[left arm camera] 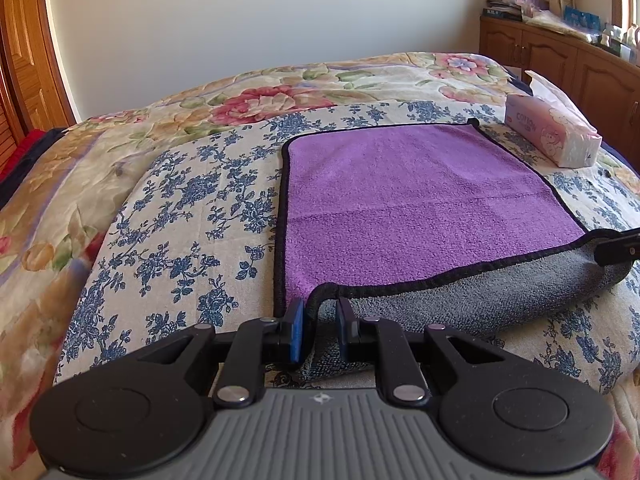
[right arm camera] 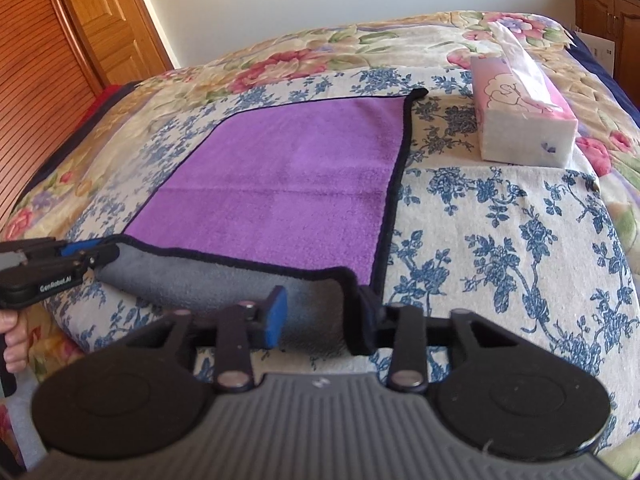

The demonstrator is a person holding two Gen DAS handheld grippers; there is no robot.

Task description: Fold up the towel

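Note:
A purple towel with black trim and a grey underside lies on a blue-flowered cloth on the bed; it also shows in the right wrist view. Its near edge is lifted and curled over, showing the grey side. My left gripper holds the near left corner between its blue pads, jaws narrowly apart around the trim. My right gripper holds the near right corner of the rolled grey edge. Each gripper appears at the edge of the other's view: the right one, the left one.
A pink tissue box stands on the bed to the towel's far right, also in the right wrist view. A wooden cabinet stands at the right, a wooden door at the left. The floral quilt spreads beyond.

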